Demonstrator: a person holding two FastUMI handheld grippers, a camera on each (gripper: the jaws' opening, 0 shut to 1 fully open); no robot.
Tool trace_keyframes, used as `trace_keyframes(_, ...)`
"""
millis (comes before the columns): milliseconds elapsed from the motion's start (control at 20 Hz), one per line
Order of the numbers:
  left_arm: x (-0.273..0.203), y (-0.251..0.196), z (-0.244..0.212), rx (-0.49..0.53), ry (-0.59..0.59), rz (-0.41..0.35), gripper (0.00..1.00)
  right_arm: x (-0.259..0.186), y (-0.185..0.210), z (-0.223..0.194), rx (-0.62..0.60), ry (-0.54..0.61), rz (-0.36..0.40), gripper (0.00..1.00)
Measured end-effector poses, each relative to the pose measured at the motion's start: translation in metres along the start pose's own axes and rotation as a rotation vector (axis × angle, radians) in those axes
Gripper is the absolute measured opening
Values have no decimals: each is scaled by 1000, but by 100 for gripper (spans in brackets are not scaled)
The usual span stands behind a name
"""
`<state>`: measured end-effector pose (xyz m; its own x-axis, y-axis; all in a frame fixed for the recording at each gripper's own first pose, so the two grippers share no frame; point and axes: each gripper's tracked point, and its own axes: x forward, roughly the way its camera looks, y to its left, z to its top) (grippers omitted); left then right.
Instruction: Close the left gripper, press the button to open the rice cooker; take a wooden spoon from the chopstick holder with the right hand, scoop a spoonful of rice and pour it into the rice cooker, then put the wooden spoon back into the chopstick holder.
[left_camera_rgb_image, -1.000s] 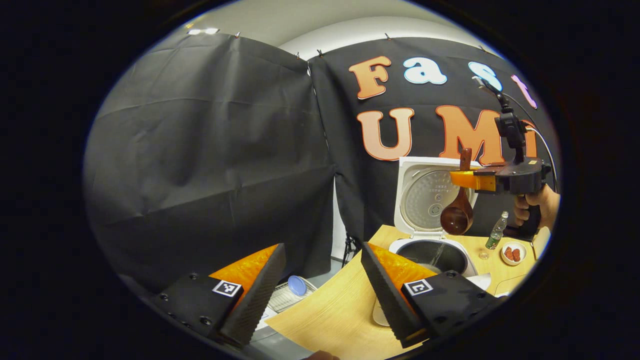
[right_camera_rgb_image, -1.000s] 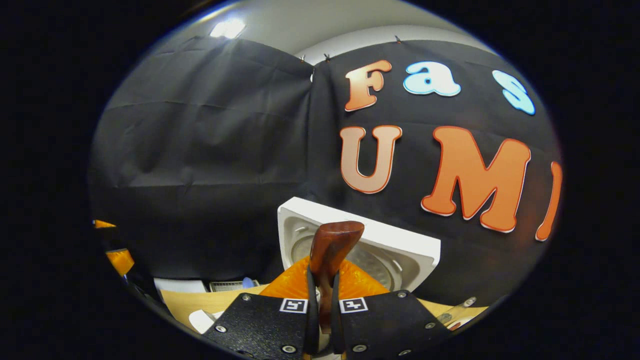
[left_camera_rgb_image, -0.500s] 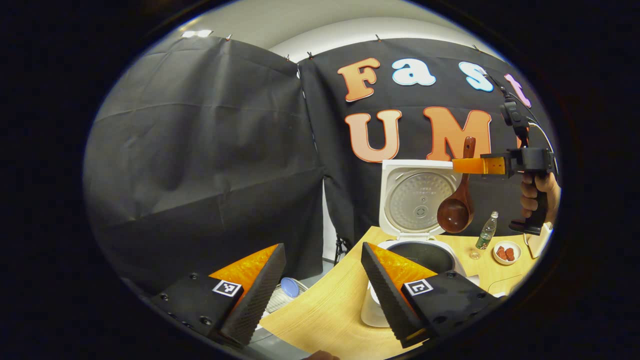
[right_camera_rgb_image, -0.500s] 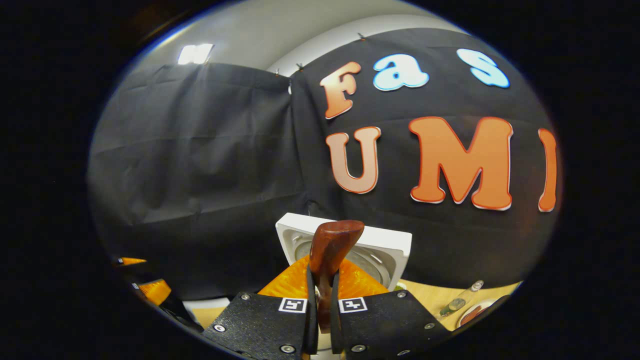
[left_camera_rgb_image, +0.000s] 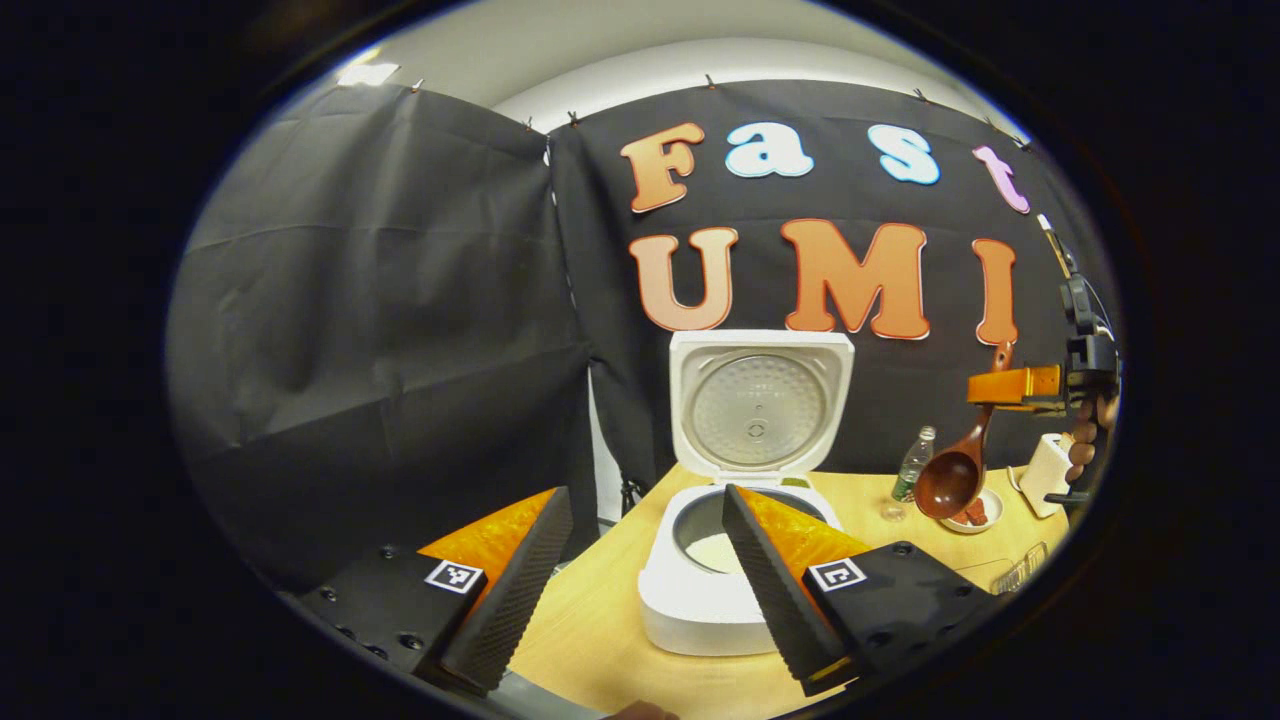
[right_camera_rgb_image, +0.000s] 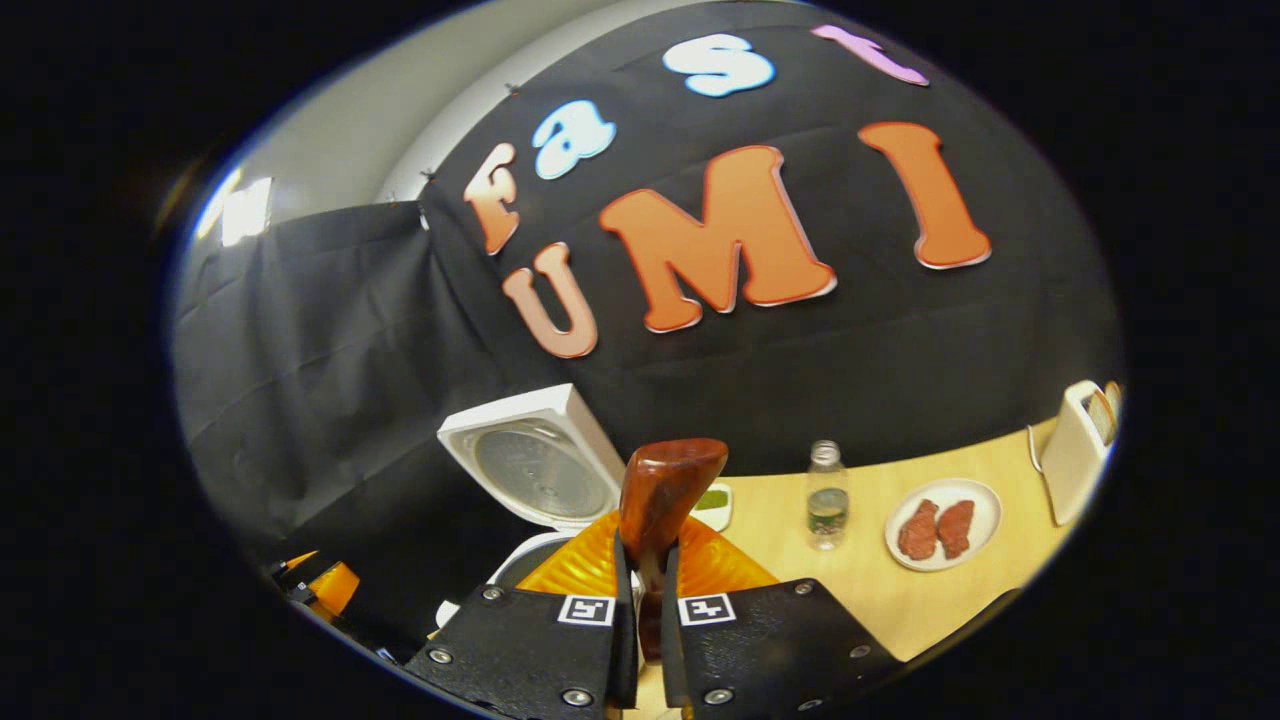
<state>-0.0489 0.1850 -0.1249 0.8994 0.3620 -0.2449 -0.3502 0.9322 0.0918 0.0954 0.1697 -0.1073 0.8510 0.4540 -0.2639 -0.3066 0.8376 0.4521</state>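
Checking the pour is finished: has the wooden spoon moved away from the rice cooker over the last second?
Yes. In the left gripper view the wooden spoon has shifted right, from in front of the rice cooker's open lid to above the plate beyond the bottle.

Cloth-walled (left_camera_rgb_image: 380, 330) recording booth, kitchen tabletop (right_camera_rgb_image: 880, 590)

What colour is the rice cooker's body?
White; the rice cooker shows best in the left gripper view, lid up.

Left gripper view faces the open rice cooker (left_camera_rgb_image: 735, 520) close up from the table's near edge; right gripper view, raised and tilted, looks across the table (right_camera_rgb_image: 900, 600), sharing the cooker.
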Motion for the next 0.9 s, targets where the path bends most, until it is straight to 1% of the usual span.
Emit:
trace_keyframes(200,-11,-43,1,6,10,-59,100,-52,-78,-5,133,-3,-123,9)
trace_keyframes(450,-23,-99,1,22,25,-147,99,-115,-150,-10,244,-49,-236,9)
trace_keyframes(500,-26,-113,-1,23,34,-168,100,-126,-164,-13,261,-57,-259,9)
trace_keyframes(750,-35,-161,3,44,39,-240,99,-172,-231,-25,293,-81,-399,9)
trace_keyframes(900,-38,-171,6,49,39,-245,100,-185,-251,-36,312,-96,-433,9)
